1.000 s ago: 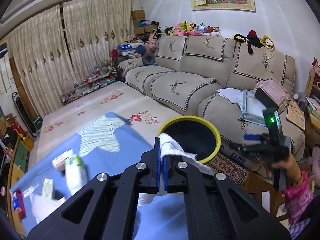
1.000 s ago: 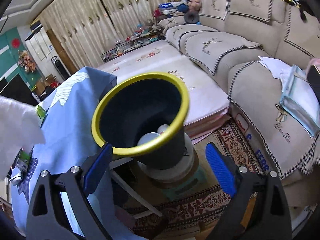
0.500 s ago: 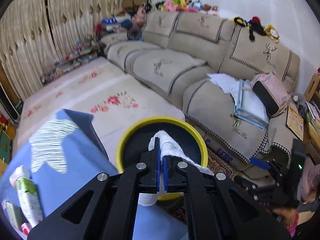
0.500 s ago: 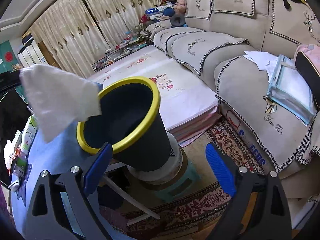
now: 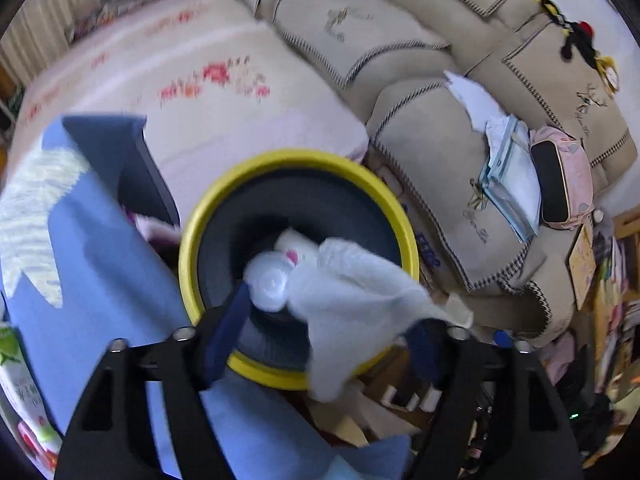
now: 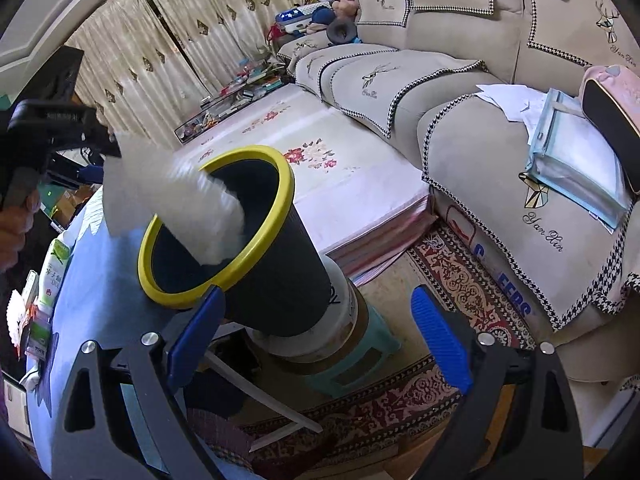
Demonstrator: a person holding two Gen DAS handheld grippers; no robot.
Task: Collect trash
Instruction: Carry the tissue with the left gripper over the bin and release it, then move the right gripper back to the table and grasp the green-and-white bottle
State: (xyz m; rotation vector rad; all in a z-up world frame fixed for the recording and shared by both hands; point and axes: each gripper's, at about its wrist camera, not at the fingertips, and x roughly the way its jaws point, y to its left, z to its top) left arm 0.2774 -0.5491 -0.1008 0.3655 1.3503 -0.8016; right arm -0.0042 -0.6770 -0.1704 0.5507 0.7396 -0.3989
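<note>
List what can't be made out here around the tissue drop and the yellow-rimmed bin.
- Tissue: motion-blurred in both views; whether it still touches the opening left gripper is unclear.
- Bin contents: the tissue covers part of the white items inside; the right wrist view sees only the dark inner wall.
- Bin base: hidden by the bin body.
- Bottle label: too small.

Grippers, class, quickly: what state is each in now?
Left gripper: jaws opening, crumpled white tissue between them over the yellow-rimmed black bin.
Right gripper: open, empty.
</note>
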